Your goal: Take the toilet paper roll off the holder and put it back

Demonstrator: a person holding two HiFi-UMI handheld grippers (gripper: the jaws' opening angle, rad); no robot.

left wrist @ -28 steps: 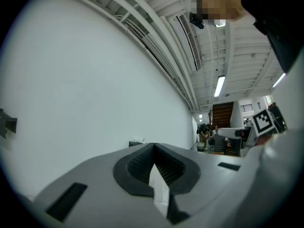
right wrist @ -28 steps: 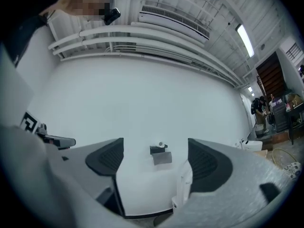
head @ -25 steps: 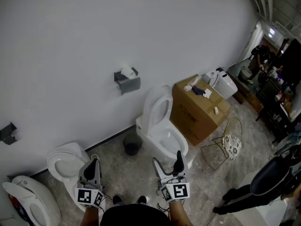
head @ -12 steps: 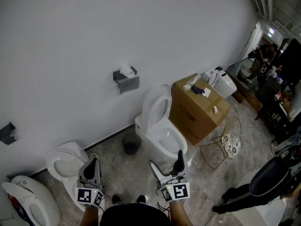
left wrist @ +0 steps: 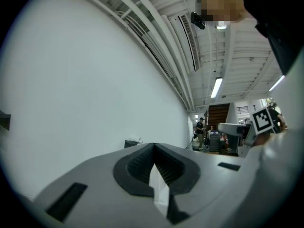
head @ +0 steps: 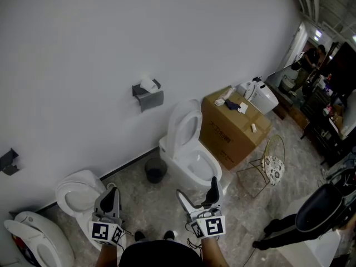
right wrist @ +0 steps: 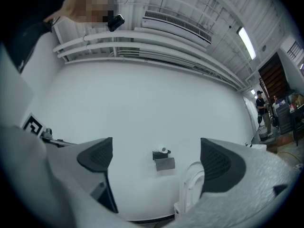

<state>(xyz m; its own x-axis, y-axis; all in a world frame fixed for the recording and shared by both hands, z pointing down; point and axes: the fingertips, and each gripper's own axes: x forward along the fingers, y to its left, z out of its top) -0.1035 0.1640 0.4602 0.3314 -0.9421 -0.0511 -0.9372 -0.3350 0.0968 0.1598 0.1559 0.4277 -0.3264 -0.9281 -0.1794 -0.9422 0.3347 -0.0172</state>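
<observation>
Left gripper [head: 113, 192]: jaws pressed together with nothing between them, held low and close to the person's body. My guess is it is idle while the other one leads.
Right gripper [head: 197, 188]: jaws spread wide and empty, level with the left gripper and a little apart from it. Its own view frames the holder between the two pads, which looks like lining up for a reach.
Toilet paper roll [head: 149, 85]: sits on top of the holder, high on the wall [head: 83, 49], far ahead of both grippers and well out of their reach.
Holder [head: 151, 99]: a dark bracket fixed to the wall, ahead of the gap between the grippers and well above them.
Toilet [head: 189, 149]: lid up, directly ahead of the right gripper, between it and the wall. A reach for the roll would have to pass over or beside it.
Second toilet [head: 78, 192]: just ahead of the left gripper, slightly to its outer side.
Dark bin [head: 156, 170]: on the floor ahead of the space between the grippers.
Cardboard box [head: 233, 129]: off to the right gripper's outer side, past the toilet.
Task stage: not begun, I'd say. The roll is on its holder and untouched.
</observation>
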